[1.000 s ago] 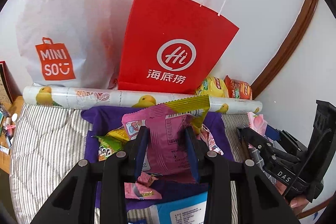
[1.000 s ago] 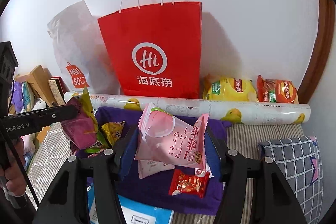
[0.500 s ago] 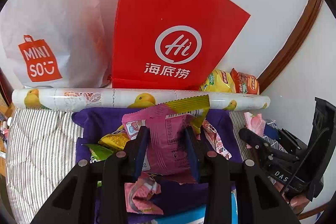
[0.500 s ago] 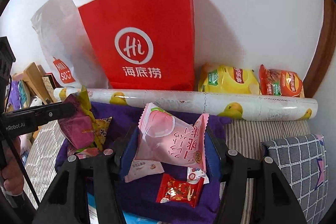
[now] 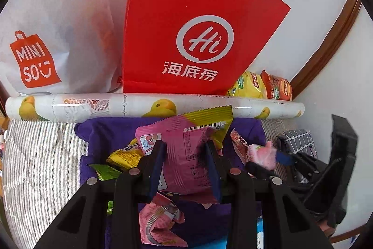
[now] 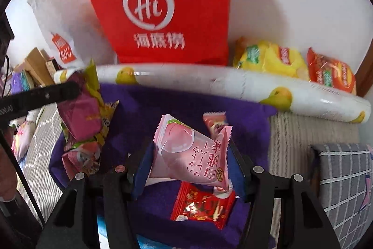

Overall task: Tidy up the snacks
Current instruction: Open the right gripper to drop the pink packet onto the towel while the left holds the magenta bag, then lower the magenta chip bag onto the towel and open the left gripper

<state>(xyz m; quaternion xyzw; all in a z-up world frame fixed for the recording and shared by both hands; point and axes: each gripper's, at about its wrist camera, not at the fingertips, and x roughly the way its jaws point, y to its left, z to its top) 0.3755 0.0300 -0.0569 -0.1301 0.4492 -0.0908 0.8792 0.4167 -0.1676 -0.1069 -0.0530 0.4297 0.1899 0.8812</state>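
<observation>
Red paper bag (image 5: 186, 22): upright against the wall, larger in both views than a second ago.
White Miniso bag (image 5: 46, 22): left of the red paper bag.
Duck-print roll (image 5: 149, 106): lying in front of the red paper bag.
Purple cloth (image 5: 109, 132): in front of the roll, strewn with snacks.
Checked cushion (image 6: 345, 179): fully seen in the right view only.
Left gripper (image 5: 185, 163): clamped on the magenta snack packet (image 5: 186, 155), held above the cloth.
Right gripper (image 6: 187, 167): clamped on the pink peach packet (image 6: 191, 151), over the cloth.
Red candy packet (image 6: 202, 204): on the cloth, right view only.
</observation>
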